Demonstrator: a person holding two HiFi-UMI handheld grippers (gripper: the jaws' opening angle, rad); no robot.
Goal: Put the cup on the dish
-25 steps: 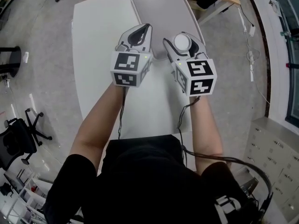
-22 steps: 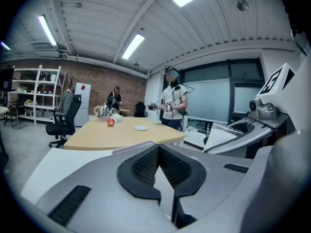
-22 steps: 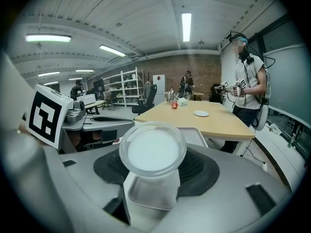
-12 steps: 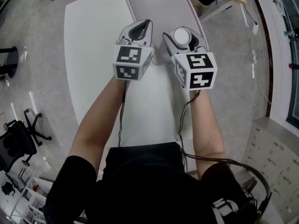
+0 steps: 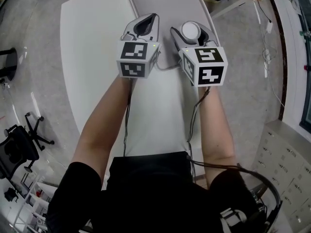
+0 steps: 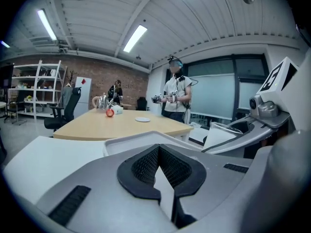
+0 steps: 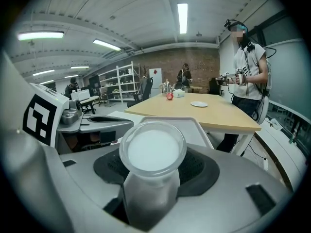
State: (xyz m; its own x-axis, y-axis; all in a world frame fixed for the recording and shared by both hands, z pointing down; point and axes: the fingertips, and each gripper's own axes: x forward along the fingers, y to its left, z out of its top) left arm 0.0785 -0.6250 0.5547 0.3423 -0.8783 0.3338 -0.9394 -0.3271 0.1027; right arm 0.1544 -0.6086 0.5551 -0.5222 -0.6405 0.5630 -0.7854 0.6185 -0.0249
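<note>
The right claw (image 5: pixel 191 33) is clamped on the upright white cup (image 7: pixel 152 154) over the near end of the grey dish (image 5: pixel 160 1), the left claw (image 5: pixel 146 27) is closed on nothing beside it, and letting go too high or tilted could topple the cup.

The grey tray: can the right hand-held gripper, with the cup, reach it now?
Probably yes. The right hand-held gripper holds the cup at the grey tray's near end; bare tray lies straight ahead, nothing between.
</note>
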